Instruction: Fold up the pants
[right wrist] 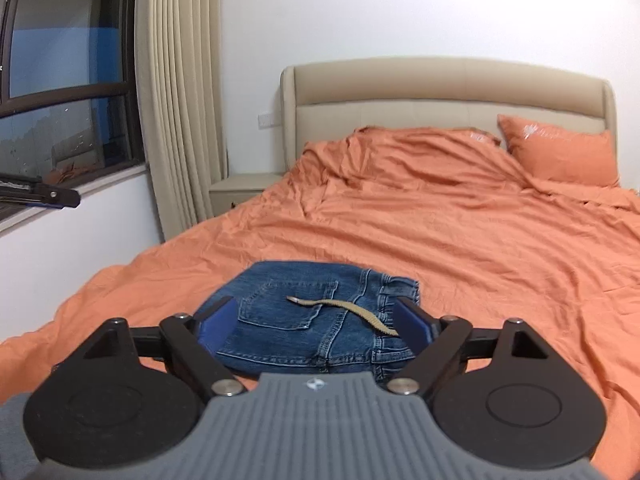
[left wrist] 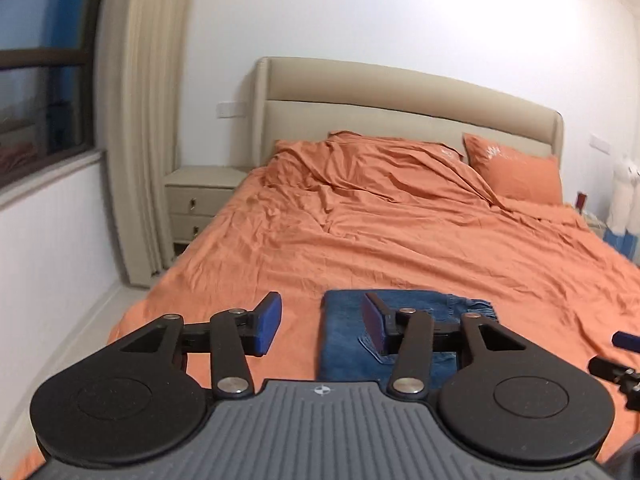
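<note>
Jeans (right wrist: pixel 312 316) are sitting folded up near the foot of the orange bed (right wrist: pixel 460 240), both the left gripper (left wrist: pixel 320 324) and right gripper (right wrist: pixel 316 320) are hovering wide open holding nothing, so I'm guessing snagging that loose tan drawstring (right wrist: pixel 344 308) is risking undoing the fold.

- The room is evenly lit by soft indoor light; the white wall (left wrist: pixel 400 12) glows brightest at upper right in the left wrist view, slightly washed out.
- The window (right wrist: pixel 60 80) shows dusky blue, dimmer than the room.
- Shadows on the orange bedspread (right wrist: pixel 460 240) are faint, mostly in its wrinkles.
- Strong fisheye bending curves the curtain (left wrist: pixel 140 120) and headboard (right wrist: pixel 440 80); corners go dark.
- Close-up edges look slightly soft.
</note>
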The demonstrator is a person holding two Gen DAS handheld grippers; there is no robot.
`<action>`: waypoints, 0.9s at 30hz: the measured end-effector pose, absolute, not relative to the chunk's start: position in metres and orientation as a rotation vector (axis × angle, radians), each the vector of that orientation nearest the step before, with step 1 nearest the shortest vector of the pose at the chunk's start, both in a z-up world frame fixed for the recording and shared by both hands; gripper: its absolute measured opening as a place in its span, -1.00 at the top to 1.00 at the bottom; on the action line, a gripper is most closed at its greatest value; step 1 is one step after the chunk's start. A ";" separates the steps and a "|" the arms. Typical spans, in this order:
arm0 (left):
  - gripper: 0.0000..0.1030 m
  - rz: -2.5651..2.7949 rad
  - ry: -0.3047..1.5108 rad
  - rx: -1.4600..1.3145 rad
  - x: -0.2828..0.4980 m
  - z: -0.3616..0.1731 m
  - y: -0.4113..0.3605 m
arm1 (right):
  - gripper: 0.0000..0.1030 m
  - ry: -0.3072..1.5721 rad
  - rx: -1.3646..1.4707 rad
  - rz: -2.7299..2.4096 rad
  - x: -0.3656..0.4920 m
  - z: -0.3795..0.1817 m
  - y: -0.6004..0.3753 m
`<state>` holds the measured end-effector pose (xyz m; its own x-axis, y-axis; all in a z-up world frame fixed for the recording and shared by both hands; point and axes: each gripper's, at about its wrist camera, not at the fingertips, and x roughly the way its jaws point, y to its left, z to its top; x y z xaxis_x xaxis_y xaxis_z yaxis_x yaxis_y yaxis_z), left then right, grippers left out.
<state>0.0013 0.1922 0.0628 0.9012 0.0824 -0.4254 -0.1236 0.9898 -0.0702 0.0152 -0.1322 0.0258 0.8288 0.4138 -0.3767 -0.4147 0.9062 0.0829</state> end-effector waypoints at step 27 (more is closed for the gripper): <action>-0.58 0.156 0.674 0.037 -0.013 -0.045 0.069 | -0.59 0.589 -0.073 0.279 -0.032 -0.038 -0.128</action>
